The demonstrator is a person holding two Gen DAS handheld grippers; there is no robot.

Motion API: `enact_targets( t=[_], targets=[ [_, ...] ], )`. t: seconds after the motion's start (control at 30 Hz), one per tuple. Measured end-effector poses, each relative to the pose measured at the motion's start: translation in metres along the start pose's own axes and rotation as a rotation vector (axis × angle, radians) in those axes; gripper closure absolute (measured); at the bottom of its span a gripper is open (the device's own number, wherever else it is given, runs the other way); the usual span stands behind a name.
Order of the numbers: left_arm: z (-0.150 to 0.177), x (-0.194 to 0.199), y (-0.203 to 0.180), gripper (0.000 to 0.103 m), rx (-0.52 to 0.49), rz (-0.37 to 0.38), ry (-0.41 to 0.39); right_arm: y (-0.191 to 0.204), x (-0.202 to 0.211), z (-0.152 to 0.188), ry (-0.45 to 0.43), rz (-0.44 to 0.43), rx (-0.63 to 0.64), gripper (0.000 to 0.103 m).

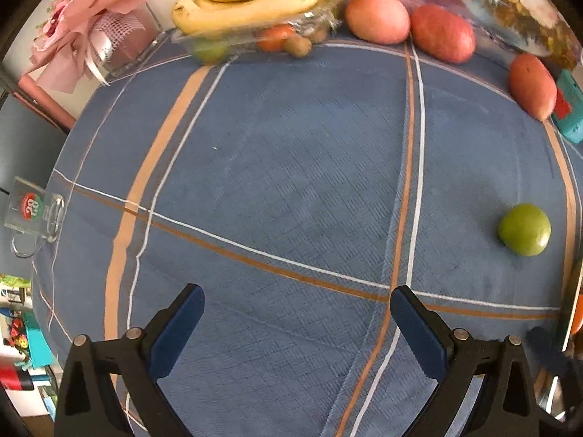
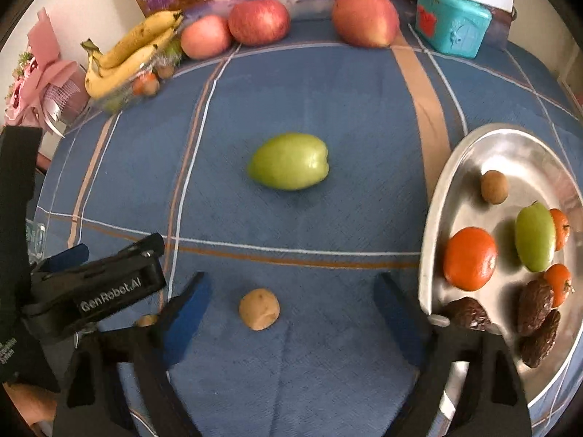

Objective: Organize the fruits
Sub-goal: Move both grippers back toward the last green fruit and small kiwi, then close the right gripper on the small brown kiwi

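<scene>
A green fruit [image 2: 289, 162] lies on the blue checked cloth mid-table; it also shows in the left wrist view [image 1: 524, 229] at the right. A small tan fruit [image 2: 259, 308] lies between the fingers of my open right gripper [image 2: 291, 309], not gripped. A silver plate [image 2: 448, 182] at the right holds oranges [image 2: 470, 258], a green fruit [image 2: 535, 238], a small brown fruit [image 2: 493, 186] and dark dates [image 2: 535, 306]. My left gripper [image 1: 297, 309] is open and empty over bare cloth; it shows at the left in the right wrist view [image 2: 109, 276].
Three red apples [image 2: 259, 21] line the far edge. Bananas [image 2: 127, 54] lie on a clear tray with small fruits at the far left. A teal box [image 2: 450, 27] stands far right. A pink bouquet [image 1: 83, 32] and a glass mug [image 1: 34, 211] sit left.
</scene>
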State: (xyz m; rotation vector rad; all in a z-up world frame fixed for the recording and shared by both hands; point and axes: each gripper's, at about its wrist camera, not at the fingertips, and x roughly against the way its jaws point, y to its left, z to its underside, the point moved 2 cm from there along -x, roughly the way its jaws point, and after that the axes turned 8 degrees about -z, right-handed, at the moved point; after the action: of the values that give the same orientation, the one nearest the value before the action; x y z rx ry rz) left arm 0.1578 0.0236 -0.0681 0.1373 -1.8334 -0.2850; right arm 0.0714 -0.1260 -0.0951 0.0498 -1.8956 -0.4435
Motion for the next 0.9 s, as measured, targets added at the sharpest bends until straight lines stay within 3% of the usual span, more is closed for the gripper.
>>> enact_targets(
  t=[0.33,0.4,0.57,0.77,0.9],
  targets=[
    [-0.005,0.015,0.007,0.0,0.018,0.019,-0.032,0.014,-0.01,0.004,0.03,-0.033,0.023,0.052],
    [-0.005,0.017,0.007,0.0,0.018,0.022,-0.041,0.016,-0.011,0.004,0.035,-0.052,0.022,0.062],
    [-0.006,0.022,0.006,0.0,0.024,0.029,-0.049,0.021,-0.013,0.003,0.049,-0.074,0.029,0.077],
    [-0.009,0.029,0.01,0.0,0.066,0.052,-0.066,0.026,-0.001,-0.001,0.017,-0.121,0.03,0.077],
    [-0.011,0.032,0.011,0.0,0.097,0.093,-0.076,0.019,0.013,-0.006,-0.032,-0.089,0.02,0.077]
  ],
)
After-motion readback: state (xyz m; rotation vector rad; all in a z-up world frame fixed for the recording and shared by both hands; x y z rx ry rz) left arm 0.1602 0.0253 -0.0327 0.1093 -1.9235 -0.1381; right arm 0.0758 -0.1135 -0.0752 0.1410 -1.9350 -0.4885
